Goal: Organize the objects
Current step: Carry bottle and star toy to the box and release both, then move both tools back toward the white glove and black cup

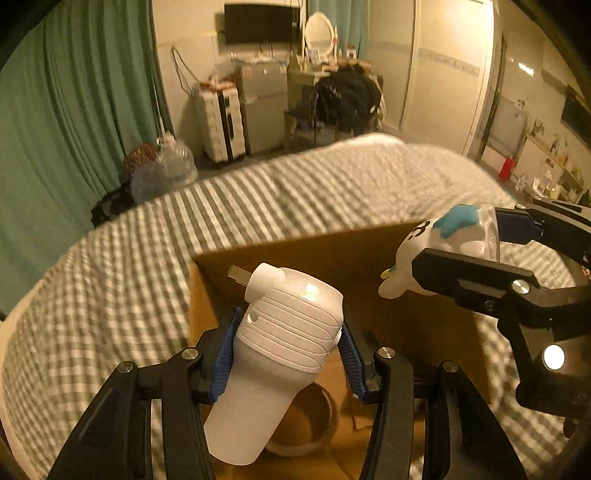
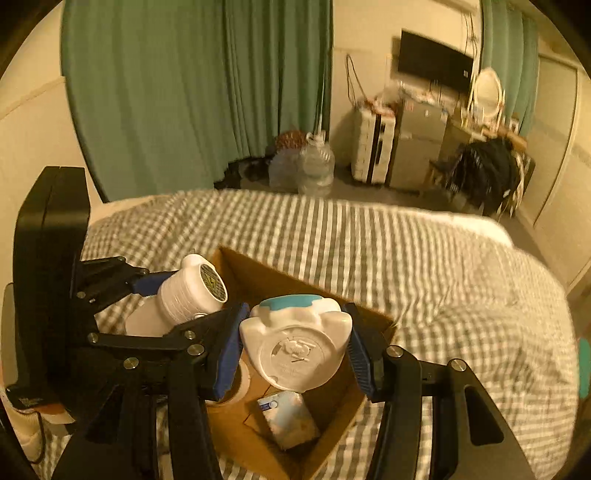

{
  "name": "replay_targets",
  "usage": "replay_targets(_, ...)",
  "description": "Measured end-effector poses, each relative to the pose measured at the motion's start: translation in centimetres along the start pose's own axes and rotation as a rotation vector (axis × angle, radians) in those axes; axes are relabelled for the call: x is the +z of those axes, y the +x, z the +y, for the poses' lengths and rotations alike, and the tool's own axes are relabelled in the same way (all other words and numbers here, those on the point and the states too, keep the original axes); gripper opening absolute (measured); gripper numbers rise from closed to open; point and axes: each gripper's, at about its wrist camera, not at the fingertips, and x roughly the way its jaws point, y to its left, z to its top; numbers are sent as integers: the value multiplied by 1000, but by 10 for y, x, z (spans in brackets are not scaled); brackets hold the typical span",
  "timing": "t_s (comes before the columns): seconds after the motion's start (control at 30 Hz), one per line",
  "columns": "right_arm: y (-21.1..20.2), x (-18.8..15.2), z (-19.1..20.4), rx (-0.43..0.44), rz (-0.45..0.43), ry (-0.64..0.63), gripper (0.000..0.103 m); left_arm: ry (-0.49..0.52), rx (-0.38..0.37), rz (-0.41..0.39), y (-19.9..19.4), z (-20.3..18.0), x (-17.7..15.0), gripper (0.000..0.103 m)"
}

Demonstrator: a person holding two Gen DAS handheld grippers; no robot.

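Note:
My left gripper (image 1: 286, 347) is shut on a white ribbed bottle (image 1: 280, 343) with a spout cap, held above the open cardboard box (image 1: 369, 258) on the bed. My right gripper (image 2: 291, 350) is shut on a white and blue figurine (image 2: 295, 339), base toward the camera, also above the box (image 2: 343, 398). The figurine (image 1: 436, 243) and the right gripper (image 1: 461, 254) show at right in the left wrist view. The bottle (image 2: 188, 291) and left gripper (image 2: 173, 299) show at left in the right wrist view. Inside the box lie a tape roll (image 1: 310, 421) and a tissue pack (image 2: 290, 417).
The box rests on a grey-checked bedspread (image 2: 406, 258). Beyond the bed are green curtains (image 2: 184, 92), water jugs (image 2: 314, 166), a white suitcase (image 2: 371, 147), a small fridge (image 1: 262, 103), a chair with dark clothes (image 1: 347, 96) and a wall TV (image 1: 258, 22).

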Motion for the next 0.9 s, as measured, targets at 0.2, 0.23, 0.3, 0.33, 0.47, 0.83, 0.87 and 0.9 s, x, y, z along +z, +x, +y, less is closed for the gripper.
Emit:
replay_targets(0.2,39,-15,-20,22,30,63,59,-26,22,53,30,3,-4,60)
replay_targets(0.23,39,-16,-23,25,26,80,77,-27,23,52,28,3,-4,66)
replay_targets(0.3,30,-16,-29,16,-5,106,81,-33,37,30,15,1,3,85)
replay_targets(0.33,20,-16,-32,14,-32,115,81,-34,48,10,4,-1,4,85)
replay_targets(0.47,-27,-10,-33,-13,-95,137,81,-33,91,-44,-50,-5,9,89)
replay_targets(0.83,-224,-11,23,-81,-245,15,85,-21,178,-220,-231,-15,-17,99)
replay_targets(0.87,-237,-15,31,-81,-253,0,85,-24,172,-221,-243,-16,-21,100)
replay_targets(0.9,-250,-21,40,-83,-259,-11,86,-31,164,-223,-255,-16,-28,100)
